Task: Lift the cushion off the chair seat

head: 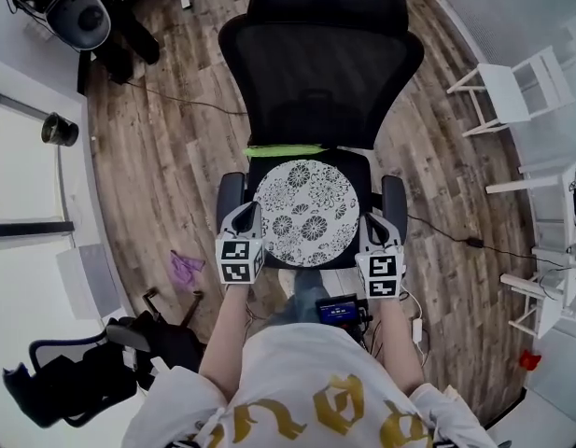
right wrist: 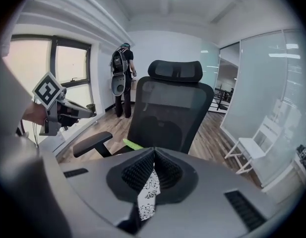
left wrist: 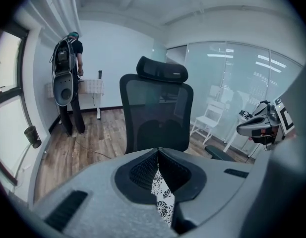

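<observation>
Left gripper (head: 251, 215) and right gripper (head: 367, 224) each have fingers pinched shut on opposite side edges of the round floral cushion (head: 306, 211), which lies on the chair seat (head: 359, 164); the two-sided hold should lift it level

Round floral cushion (head: 306, 213) over chair seat (head: 362, 164)

The cushion (head: 306, 211) is matt cloth, white with a dark flower print. The chair (head: 320, 82) has a black mesh back — a fine, see-through weave. The floor (head: 166, 166) is wood-grain plank with a faint sheen. The left claw (left wrist: 157, 155) and right claw (right wrist: 152, 152) are matt grey plastic with ribbed black pads (left wrist: 143, 170).
</observation>
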{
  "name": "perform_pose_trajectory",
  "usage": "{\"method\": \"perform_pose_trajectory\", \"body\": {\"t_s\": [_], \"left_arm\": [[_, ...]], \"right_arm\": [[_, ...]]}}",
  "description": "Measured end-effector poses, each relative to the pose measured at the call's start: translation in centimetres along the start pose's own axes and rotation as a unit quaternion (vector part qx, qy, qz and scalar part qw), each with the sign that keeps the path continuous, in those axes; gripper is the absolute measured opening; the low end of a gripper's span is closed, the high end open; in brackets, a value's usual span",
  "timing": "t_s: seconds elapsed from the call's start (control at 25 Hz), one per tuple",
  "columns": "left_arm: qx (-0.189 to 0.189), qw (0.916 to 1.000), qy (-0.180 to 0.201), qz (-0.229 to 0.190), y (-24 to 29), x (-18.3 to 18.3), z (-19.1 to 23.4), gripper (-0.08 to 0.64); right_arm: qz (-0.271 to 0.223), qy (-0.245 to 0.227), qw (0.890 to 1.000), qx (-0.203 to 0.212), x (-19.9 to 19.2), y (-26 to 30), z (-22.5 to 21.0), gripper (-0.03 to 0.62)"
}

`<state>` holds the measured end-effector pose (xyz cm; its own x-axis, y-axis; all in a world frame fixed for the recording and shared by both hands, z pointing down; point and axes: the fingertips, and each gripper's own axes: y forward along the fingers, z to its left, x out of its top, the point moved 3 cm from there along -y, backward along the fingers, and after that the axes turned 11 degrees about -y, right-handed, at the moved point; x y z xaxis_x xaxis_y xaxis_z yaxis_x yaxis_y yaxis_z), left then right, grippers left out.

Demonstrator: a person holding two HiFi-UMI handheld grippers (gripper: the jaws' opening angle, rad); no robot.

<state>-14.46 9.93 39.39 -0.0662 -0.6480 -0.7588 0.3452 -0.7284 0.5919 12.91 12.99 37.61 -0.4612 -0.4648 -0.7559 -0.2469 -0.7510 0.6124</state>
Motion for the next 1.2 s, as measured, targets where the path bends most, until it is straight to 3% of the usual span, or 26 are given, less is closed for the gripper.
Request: {"method": "perform_pose_trajectory", "body": {"t_s": [0.16,0.32,0.56,0.8,1.2], "left_arm": [[0.007,0.9997,-0.011,0.022,1.2,-1.4,0.4,0.011],[0.035,0.9976,-0.035,0.049,2.5,-3.3,1.6,0.011],[0.032,0.9922,-0.049,0.11,4.9,-6.8,2.0,0.011],[0.057,0.9831,-0.078,0.156,6.8,-9.9,3.6,0.012],[0.046,0.9679,-0.057,0.24,8.6,-15.6,3.5,0.013]], "right_arm": [[0.019,0.018,1.0,0.005,-1.5,1.7,-0.7,0.011],[0.04,0.033,0.998,0.037,-3.3,3.7,-0.3,0.011],[0.088,-0.002,0.994,0.069,-5.9,7.4,0.6,0.012],[0.101,0.006,0.992,0.079,-7.3,10.6,1.0,0.012],[0.141,0.035,0.983,0.112,-10.3,14.9,1.7,0.015]]}}
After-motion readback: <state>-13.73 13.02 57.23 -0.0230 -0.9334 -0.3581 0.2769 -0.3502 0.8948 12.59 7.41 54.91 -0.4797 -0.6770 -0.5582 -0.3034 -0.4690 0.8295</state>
